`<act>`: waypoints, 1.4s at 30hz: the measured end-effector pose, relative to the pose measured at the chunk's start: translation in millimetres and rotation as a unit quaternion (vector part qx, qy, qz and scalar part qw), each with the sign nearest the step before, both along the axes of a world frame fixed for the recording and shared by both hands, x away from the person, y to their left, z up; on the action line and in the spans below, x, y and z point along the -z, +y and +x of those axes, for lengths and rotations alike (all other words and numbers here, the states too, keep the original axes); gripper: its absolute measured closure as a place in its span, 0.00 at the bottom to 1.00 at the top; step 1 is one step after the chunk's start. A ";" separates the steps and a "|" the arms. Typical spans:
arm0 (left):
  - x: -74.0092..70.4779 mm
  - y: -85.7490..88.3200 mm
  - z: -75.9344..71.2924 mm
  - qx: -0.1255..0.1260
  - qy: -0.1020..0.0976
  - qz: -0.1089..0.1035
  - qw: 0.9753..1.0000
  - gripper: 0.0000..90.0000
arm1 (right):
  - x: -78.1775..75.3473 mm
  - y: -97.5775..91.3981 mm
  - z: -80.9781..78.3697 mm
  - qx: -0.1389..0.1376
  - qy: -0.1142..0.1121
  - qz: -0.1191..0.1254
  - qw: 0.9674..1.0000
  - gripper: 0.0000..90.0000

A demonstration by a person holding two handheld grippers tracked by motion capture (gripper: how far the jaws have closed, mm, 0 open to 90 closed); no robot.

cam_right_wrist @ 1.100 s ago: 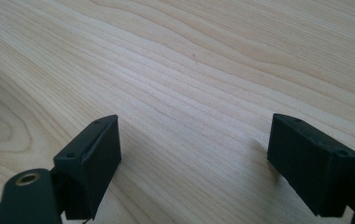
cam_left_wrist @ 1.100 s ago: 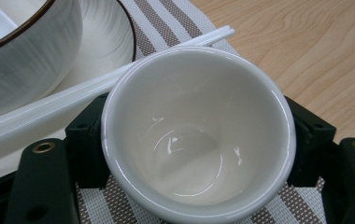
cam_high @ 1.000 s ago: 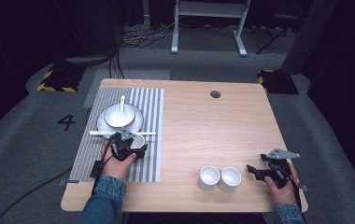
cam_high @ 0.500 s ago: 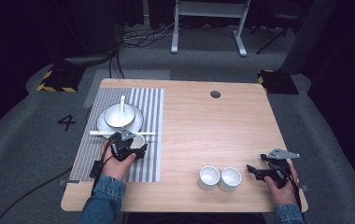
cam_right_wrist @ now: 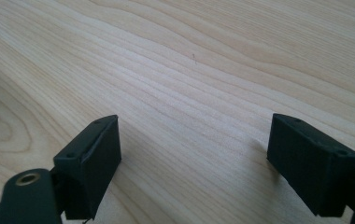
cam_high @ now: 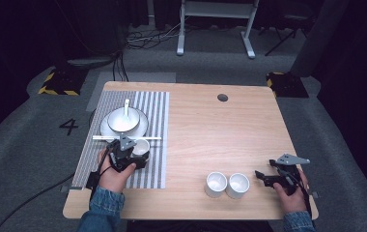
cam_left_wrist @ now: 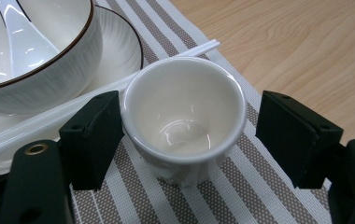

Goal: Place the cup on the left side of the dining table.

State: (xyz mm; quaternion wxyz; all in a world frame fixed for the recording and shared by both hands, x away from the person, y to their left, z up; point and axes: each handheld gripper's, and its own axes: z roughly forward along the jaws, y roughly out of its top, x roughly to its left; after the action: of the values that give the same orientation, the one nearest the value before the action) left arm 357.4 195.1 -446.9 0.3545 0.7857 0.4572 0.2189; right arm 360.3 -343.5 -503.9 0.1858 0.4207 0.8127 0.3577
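White cup (cam_left_wrist: pixel 183 114) between left gripper (cam_left_wrist: pixel 187 140) jaws (spread), upright on placemat (cam_left_wrist: pixel 241 196).

Cup (cam_left_wrist: pixel 183 116) between my left tongs (cam_left_wrist: pixel 189 135): glossy glazed white ceramic. Placemat (cam_left_wrist: pixel 241 196): woven, striped, coarse cloth. Table (cam_right_wrist: pixel 175 70): matt pale wood grain. Tong pads: matt black plastic.

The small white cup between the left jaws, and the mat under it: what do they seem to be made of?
The small white cup looks like glazed ceramic: its inside is glossy, with bright reflections and a smooth rim. The striped placemat looks like woven fabric or vinyl mesh, matte, with a fine grid texture; which of the two is unclear.
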 end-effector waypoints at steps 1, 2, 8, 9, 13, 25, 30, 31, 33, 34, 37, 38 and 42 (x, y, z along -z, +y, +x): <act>-1.7 0.5 -2.9 0.002 -0.001 -0.001 1.000 0.26 | 0.0 0.0 0.0 0.000 0.000 0.000 1.000 0.20; -3.3 1.0 -5.8 0.003 -0.003 -0.002 1.000 0.26 | 0.0 0.0 0.0 0.000 0.000 0.000 1.000 0.20; -9.7 9.4 -21.8 0.003 -0.011 -0.009 1.000 0.27 | 0.0 0.0 0.0 0.000 0.000 0.000 1.000 0.20; -10.5 10.7 -25.1 0.003 -0.010 -0.013 1.000 0.27 | 0.0 0.0 0.0 0.000 0.000 0.000 1.000 0.20; -14.2 17.2 -37.9 0.005 -0.010 -0.015 1.000 0.27 | 0.0 -0.1 0.1 0.000 0.000 0.000 1.000 0.20; -24.0 37.3 -59.9 -0.004 -0.012 -0.006 1.000 0.27 | 0.0 0.0 0.1 0.000 0.000 0.000 1.000 0.20; -22.7 46.1 -67.8 -0.006 -0.008 0.006 1.000 0.28 | 0.0 -0.1 0.1 0.000 0.000 0.000 1.000 0.20; -22.2 48.1 -68.7 -0.006 -0.005 0.008 1.000 0.28 | 0.0 -0.1 0.1 0.000 0.000 0.000 1.000 0.20; -20.8 51.5 -70.0 -0.009 0.003 0.004 1.000 0.28 | 0.0 -0.1 0.1 0.000 0.000 0.001 1.000 0.20; -19.4 53.6 -70.7 -0.010 0.007 0.002 1.000 0.28 | 0.0 -0.1 0.1 0.000 0.000 0.000 1.000 0.20; -15.0 58.9 -71.6 -0.012 0.021 0.005 1.000 0.28 | -0.1 -0.1 0.2 0.000 0.001 0.001 1.000 0.20; -12.4 60.8 -71.9 -0.014 0.025 0.008 1.000 0.28 | -0.1 -0.2 0.2 -0.001 0.001 0.001 1.000 0.20; -3.2 65.2 -73.2 -0.012 0.039 0.007 0.999 0.27 | -0.1 -0.1 0.4 0.000 0.001 0.002 1.000 0.20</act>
State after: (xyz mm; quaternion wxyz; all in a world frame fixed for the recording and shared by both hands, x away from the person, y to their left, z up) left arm 284.1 260.3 -443.7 0.3285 0.7903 0.4788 0.1955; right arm 360.6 -343.6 -503.8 0.1843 0.4211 0.8125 0.3586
